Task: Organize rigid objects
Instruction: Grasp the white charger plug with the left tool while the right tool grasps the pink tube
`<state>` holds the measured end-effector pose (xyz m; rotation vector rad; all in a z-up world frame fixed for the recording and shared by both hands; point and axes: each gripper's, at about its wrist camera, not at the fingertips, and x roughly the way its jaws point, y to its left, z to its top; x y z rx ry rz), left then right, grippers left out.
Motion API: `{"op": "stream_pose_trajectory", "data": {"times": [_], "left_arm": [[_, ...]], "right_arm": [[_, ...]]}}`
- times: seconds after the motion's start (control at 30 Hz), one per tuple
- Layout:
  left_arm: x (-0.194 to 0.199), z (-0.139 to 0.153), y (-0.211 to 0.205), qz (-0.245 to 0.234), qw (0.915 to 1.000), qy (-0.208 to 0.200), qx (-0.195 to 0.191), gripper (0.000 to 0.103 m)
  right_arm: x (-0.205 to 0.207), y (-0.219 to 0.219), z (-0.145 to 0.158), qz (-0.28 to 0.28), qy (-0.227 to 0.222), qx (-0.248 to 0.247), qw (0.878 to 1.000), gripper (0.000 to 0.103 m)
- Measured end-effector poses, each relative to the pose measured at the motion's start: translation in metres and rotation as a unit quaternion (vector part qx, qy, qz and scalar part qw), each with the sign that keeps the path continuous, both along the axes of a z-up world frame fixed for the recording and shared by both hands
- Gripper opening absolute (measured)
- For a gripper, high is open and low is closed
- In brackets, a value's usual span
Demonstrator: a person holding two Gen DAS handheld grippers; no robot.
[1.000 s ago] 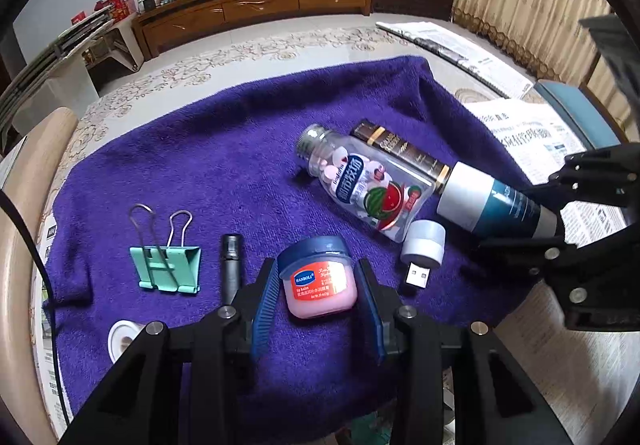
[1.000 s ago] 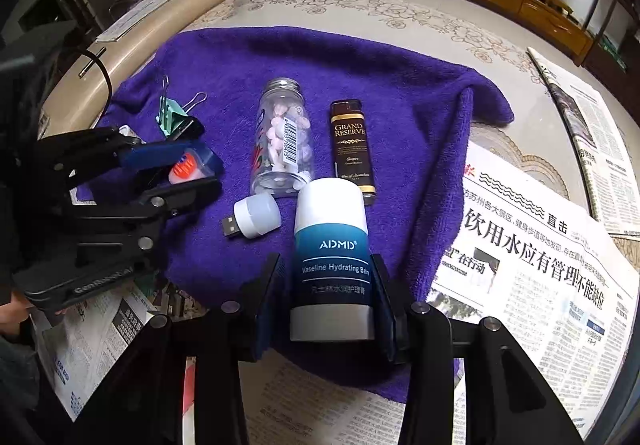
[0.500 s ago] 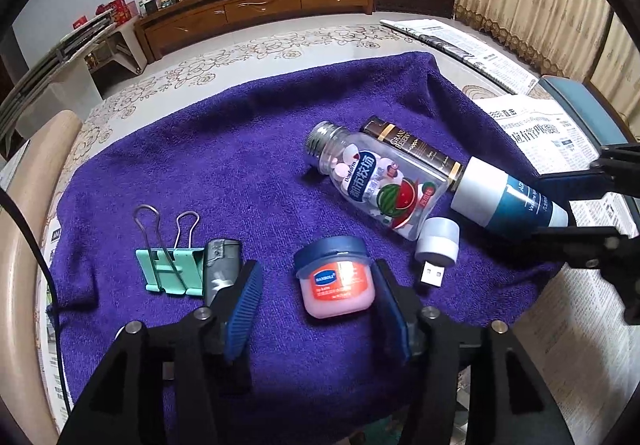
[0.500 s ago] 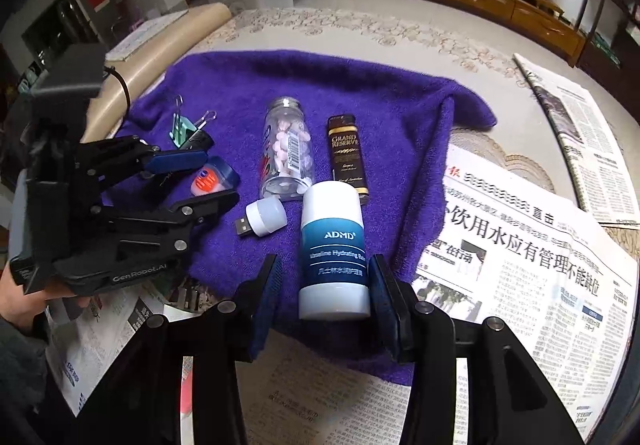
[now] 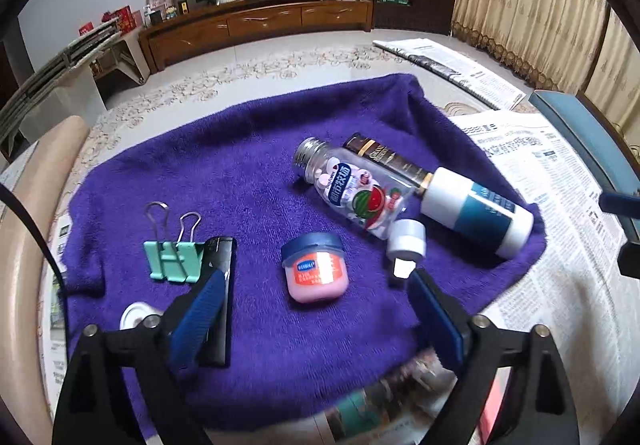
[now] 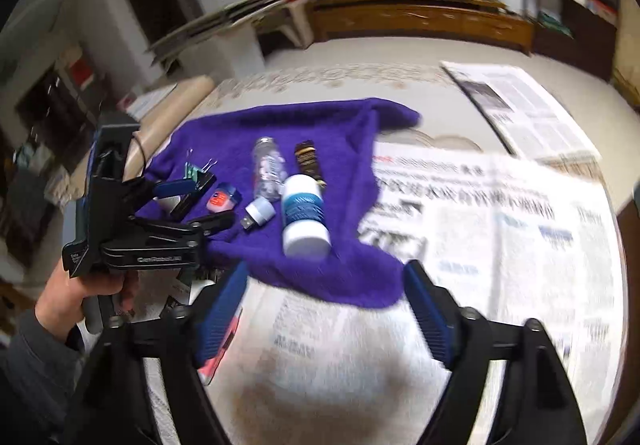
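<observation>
On the purple towel (image 5: pixel 248 165) lie a pink jar with a blue lid (image 5: pixel 316 272), a clear candy bottle (image 5: pixel 352 193), a dark brown tube (image 5: pixel 384 159), a white and teal balm stick (image 5: pixel 476 207), a small white USB light (image 5: pixel 405 245), a green binder clip (image 5: pixel 174 255) and a black flat object (image 5: pixel 220 285). My left gripper (image 5: pixel 316 319) is open and empty, just short of the jar. My right gripper (image 6: pixel 326 315) is open and empty, pulled back over the newspaper, well short of the balm stick (image 6: pixel 304 215).
Newspapers (image 6: pixel 500 229) cover the table right of and under the towel. A small white round object (image 5: pixel 134 316) sits at the towel's left front edge. A beige padded edge (image 5: pixel 24 205) runs along the left. The left gripper (image 6: pixel 160 213) and its hand show in the right wrist view.
Both grippers opened and let go: the left released the pink jar, the right released the balm stick. Both drew back, the right one far back and up.
</observation>
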<state>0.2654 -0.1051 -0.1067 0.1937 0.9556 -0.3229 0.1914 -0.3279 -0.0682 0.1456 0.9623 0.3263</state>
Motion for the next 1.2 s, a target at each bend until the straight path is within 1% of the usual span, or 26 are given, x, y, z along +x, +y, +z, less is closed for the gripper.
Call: {"op": "stream_pose_trajectory", "data": {"times": [0.03, 0.07, 0.13, 0.2, 0.37, 0.43, 0.53, 0.57, 0.73, 0.83, 0.9, 1.0, 1.1, 1.2], "left_arm": [[-0.005, 0.004, 0.001, 0.001, 1.0, -0.001, -0.003, 0.096], [-0.009, 0.006, 0.001, 0.004, 1.0, -0.003, -0.005, 0.1], [-0.021, 0.012, 0.003, 0.005, 0.9999, -0.003, -0.012, 0.102], [-0.031, 0.014, 0.003, 0.01, 0.9998, -0.004, -0.015, 0.102], [-0.063, 0.013, -0.007, 0.018, 0.9997, 0.0, -0.019, 0.102], [-0.074, 0.008, -0.01, 0.026, 0.9994, 0.006, -0.021, 0.102], [-0.087, 0.0, -0.015, 0.036, 0.9992, 0.008, -0.019, 0.102], [-0.089, -0.002, -0.017, 0.038, 0.9991, 0.009, -0.017, 0.102], [-0.091, -0.014, -0.02, 0.066, 0.9977, 0.011, -0.014, 0.102], [-0.086, -0.021, -0.02, 0.085, 0.9962, 0.016, -0.008, 0.102], [-0.083, -0.023, -0.02, 0.092, 0.9955, 0.013, -0.017, 0.103], [-0.082, -0.023, -0.018, 0.109, 0.994, 0.001, -0.003, 0.102], [-0.082, -0.026, -0.016, 0.111, 0.9937, 0.009, -0.001, 0.102], [-0.083, -0.028, -0.018, 0.109, 0.994, 0.002, 0.003, 0.101]], "right_arm": [[-0.006, -0.005, -0.001, -0.013, 0.002, 0.013, 1.0, 0.093], [-0.008, -0.011, -0.004, -0.022, 0.005, 0.021, 1.0, 0.096], [-0.017, -0.018, -0.008, -0.047, 0.016, 0.035, 0.998, 0.097], [-0.024, -0.019, -0.013, -0.067, 0.027, 0.03, 0.997, 0.097], [-0.042, -0.019, -0.025, -0.099, 0.034, 0.014, 0.994, 0.099], [-0.051, -0.016, -0.029, -0.102, 0.041, 0.007, 0.994, 0.102], [-0.059, -0.01, -0.032, -0.108, 0.048, -0.024, 0.993, 0.103], [-0.062, -0.011, -0.031, -0.109, 0.046, -0.027, 0.993, 0.103], [-0.066, -0.004, -0.03, -0.099, 0.037, -0.016, 0.994, 0.103], [-0.067, 0.001, -0.03, -0.09, 0.041, -0.021, 0.995, 0.103], [-0.07, 0.003, -0.027, -0.083, 0.034, -0.02, 0.996, 0.103], [-0.074, 0.004, -0.021, -0.08, 0.025, -0.024, 0.996, 0.103], [-0.075, 0.001, -0.019, -0.082, 0.023, -0.02, 0.996, 0.103], [-0.074, -0.002, -0.021, -0.084, 0.027, -0.018, 0.996, 0.103]]}}
